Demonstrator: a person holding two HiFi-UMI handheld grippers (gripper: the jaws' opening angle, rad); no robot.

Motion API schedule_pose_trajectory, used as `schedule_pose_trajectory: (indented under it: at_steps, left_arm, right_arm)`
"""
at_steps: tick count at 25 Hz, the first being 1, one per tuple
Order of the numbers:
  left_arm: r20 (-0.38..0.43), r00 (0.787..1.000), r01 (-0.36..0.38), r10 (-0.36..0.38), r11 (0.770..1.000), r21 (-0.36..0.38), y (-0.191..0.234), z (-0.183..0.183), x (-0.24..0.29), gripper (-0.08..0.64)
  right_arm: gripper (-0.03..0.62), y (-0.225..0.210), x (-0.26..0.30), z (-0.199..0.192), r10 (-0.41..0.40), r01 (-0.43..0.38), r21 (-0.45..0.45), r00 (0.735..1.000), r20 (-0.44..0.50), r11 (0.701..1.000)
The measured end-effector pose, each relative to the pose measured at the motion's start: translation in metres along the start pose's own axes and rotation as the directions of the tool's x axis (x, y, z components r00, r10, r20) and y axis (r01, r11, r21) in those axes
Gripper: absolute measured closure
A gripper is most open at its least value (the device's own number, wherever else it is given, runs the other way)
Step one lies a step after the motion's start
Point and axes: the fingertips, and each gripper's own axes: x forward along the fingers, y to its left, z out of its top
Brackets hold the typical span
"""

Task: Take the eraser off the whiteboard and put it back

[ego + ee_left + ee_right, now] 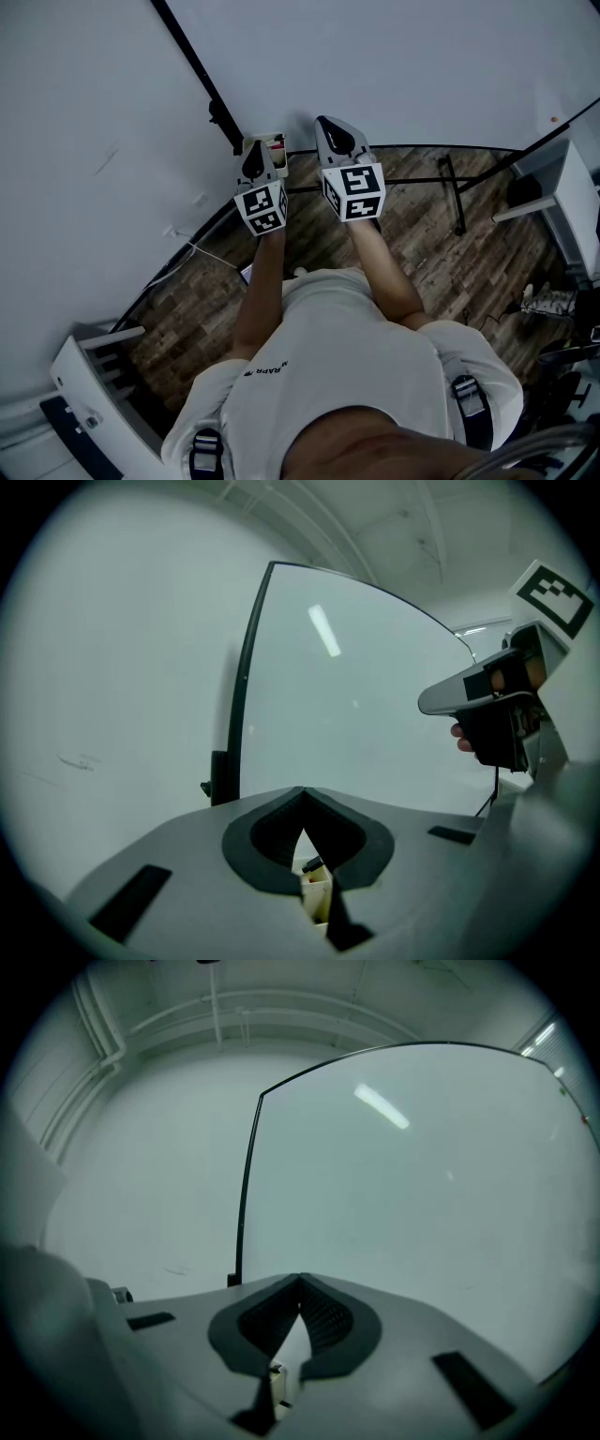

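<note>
The whiteboard stands before me with a black frame edge. It fills both gripper views. A small cream box-like thing with a red bit, probably the eraser, sits at the board between the two grippers. It shows low through each jaw gap. My left gripper points level at the board just left of it, jaws shut with nothing visible between them. Whether it touches the cream thing I cannot tell. My right gripper hovers beside it, shut and empty.
A pale wall lies left of the board. Below are a wood floor, the board's black stand legs, a white cable, white furniture at right and a white rack at lower left.
</note>
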Motion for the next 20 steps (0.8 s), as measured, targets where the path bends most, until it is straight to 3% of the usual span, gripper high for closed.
schedule_pose_trajectory:
  at_steps: [20]
  left_arm:
    - [0.029, 0.998, 0.055, -0.056, 0.998, 0.028, -0.024, 0.041, -0.005, 0.557]
  right_arm:
    - [0.580, 0.001, 0.001, -0.001, 0.001, -0.001, 0.010, 1.000, -0.001, 1.000]
